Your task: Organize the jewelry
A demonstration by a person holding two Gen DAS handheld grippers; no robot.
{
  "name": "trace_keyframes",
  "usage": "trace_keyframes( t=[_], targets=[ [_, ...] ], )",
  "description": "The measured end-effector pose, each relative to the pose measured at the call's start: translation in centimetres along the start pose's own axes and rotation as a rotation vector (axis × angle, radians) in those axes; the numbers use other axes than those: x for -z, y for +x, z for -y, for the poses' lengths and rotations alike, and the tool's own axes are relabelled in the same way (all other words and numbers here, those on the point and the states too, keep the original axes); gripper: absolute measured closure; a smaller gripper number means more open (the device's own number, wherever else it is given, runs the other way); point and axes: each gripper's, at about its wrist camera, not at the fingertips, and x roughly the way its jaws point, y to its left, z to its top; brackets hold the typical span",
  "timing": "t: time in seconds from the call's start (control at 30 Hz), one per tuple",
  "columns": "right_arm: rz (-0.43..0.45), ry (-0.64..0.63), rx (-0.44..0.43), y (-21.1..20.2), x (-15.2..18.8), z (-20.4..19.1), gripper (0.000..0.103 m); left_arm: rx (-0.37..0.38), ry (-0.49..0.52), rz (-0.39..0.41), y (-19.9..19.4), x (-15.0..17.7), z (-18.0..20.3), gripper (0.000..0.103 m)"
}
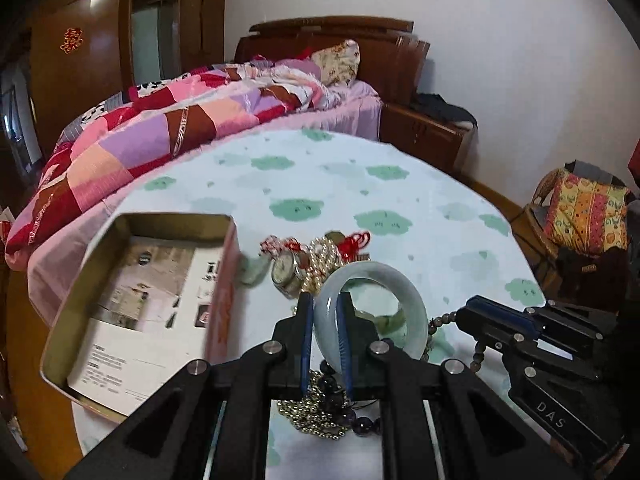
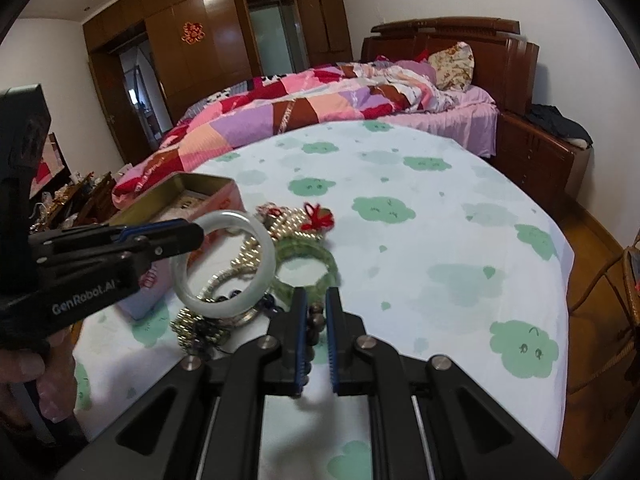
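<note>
We're barely started on this one, honestly. The tin box point(image 1: 136, 304) near the left edge of the table point(image 1: 400, 184) has only a printed leaflet lying in it, no jewelry that we can see, so nothing looks sorted yet.

Our left gripper point(image 1: 326, 320) is pinching the pale jade bangle point(image 1: 372, 312) by its rim, one pad inside the ring and one outside. In the right wrist view the bangle hangs clear above the heap, just beside the box's near wall, so we'd guess it's the first piece headed in.

Our right gripper point(image 2: 316, 320) is pressed nearly together on a string of dark brown beads point(image 2: 314, 316) at the near side of the pile. That grip may just be steadying things.

Still left on the cloth, bunched in the middle of the table beside the box:
- a wristwatch point(image 1: 286, 274)
- pearl strands point(image 1: 324, 260)
- a red knotted charm point(image 2: 318, 216)
- a green bangle point(image 2: 306, 264)
- a gold bead chain point(image 1: 316, 416), tangled with dark beads

So nearly everything's left, and that tangle looks like the fiddly part.
</note>
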Motion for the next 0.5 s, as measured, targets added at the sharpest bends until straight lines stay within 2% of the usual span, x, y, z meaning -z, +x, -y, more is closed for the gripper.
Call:
trace_keyframes(
  t=[0.23, 0.5],
  targets=[
    [0.046, -0.022, -0.031, -1.2, -1.6, -0.9, 0.092, -0.009, -0.027, 0.038, -1.5, -0.8, -1.3, 0.092],
    [0.082, -0.065, -0.074, -1.4, -4.9, -2.1, 0.092, -0.037, -0.047, 0.067, -2.7, -1.8, -3.5, 0.092]
  ],
)
